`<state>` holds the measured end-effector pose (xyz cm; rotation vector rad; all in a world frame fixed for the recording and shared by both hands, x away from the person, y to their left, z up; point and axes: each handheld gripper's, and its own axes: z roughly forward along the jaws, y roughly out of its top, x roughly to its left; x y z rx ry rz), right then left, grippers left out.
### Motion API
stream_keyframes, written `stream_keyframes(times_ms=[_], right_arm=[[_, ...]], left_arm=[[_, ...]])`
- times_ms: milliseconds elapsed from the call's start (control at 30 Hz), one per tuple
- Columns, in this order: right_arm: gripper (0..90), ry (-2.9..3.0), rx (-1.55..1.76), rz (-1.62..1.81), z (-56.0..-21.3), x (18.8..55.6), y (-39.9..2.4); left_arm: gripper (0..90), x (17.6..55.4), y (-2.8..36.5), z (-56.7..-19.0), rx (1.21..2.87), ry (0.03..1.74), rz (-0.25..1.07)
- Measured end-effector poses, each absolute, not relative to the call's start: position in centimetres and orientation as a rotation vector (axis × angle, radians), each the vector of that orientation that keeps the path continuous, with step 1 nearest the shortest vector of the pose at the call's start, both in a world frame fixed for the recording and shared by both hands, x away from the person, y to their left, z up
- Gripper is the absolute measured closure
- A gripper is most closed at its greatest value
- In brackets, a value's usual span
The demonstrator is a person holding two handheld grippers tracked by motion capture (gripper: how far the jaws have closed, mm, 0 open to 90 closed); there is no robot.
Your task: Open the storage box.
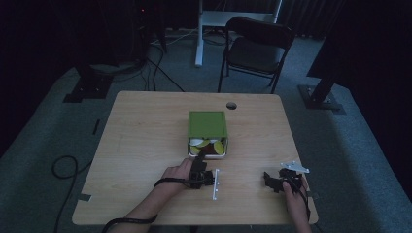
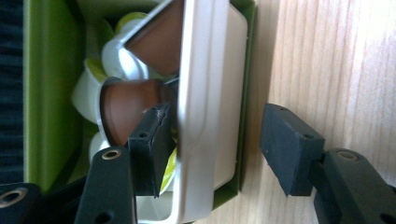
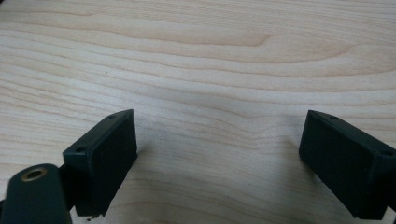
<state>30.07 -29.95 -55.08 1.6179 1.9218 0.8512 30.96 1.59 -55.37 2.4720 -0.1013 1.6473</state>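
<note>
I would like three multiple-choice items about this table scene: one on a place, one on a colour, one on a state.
1. Where does the green box stand?
A. near the middle of the table
B. at its left edge
C. on the chair

2. What colour is the capsule beside the left tongs?
A. blue
B. brown
C. red

3. How are the right tongs?
A. open, nothing between
B. shut on a capsule
C. shut on the box

Answers: 1 A, the high view shows it central; 2 B, its body is brown; 3 A, the jaws stand wide apart.
</note>
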Motion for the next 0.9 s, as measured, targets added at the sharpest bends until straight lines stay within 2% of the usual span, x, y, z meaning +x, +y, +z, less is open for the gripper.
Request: stream_keyframes(times_ms=[133, 167, 533, 900], right_arm=[[10.7, 1.922, 1.617, 0.851, -55.08, 30.07, -29.94], [10.7, 1.922, 1.618, 0.852, -55.08, 30.07, -29.96], [10.7, 1.924, 1.613, 0.837, -55.09, 30.08, -29.82], [10.7, 1.924, 1.612, 0.834, -55.09, 30.08, -29.80]], left_arm=[[48.6, 31.07, 1.50, -55.34, 2.453, -0.085, 1.673], [52.8, 31.07, 1.50, -55.34, 2.453, -0.085, 1.673], [70.2, 31.31, 1.32, -54.96, 2.441, -0.091, 1.728], [72.0, 31.20, 1.23, -54.82, 2.464, -0.134, 1.730]])
